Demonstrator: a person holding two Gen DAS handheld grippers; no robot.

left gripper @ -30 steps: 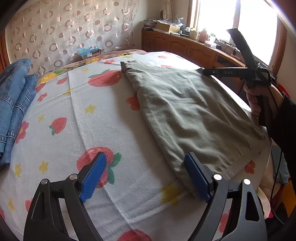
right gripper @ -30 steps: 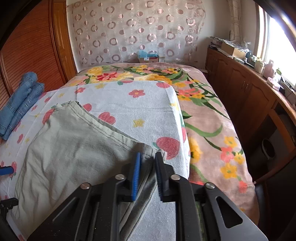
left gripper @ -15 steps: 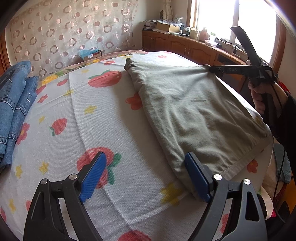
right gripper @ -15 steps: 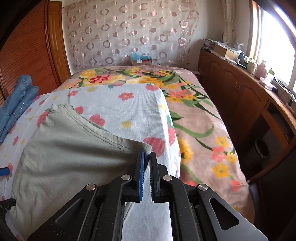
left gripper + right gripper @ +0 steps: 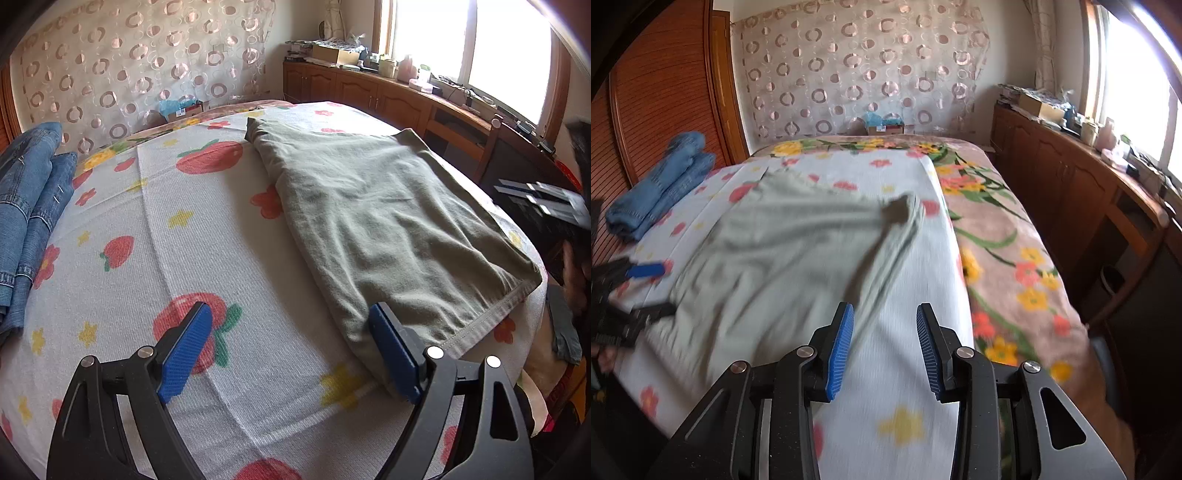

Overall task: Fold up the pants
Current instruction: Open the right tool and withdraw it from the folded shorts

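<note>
**Olive Pants Lie Folded on Strawberry Spread as Right Claw Lets Go**

Sunlight from a wide window falls across a bedroom where a bed, covered with a white strawberry-print towel (image 5: 207, 229), serves as the folding surface. Olive-green pants (image 5: 388, 221) lie flat on the towel's window side, folded into a long panel whose hemmed end reaches the near edge of the bed.

In the right wrist view, the right gripper (image 5: 884, 347) is opening, its blue pads apart with only towel showing between them; a loose ridge of the pants runs away from it toward the far corner. The left gripper (image 5: 291, 350) stands wide open over the towel, holding nothing, its right-hand pad just beside or on the hem.

The risk appears to lie in that released corner: the bunched ridge may settle crooked and leave the layers misaligned, so the next fold could lock in a wrinkle. The hem hanging near the bed's edge might also slide off if tugged.

A pile of blue jeans (image 5: 26, 206) sits well apart along the far left side, clear of the work. A flowered blanket (image 5: 1004, 258) covers the bed on the window side, and wooden cabinets (image 5: 1071, 192) line the wall beneath the window. Nothing stands between either claw and the pants.
</note>
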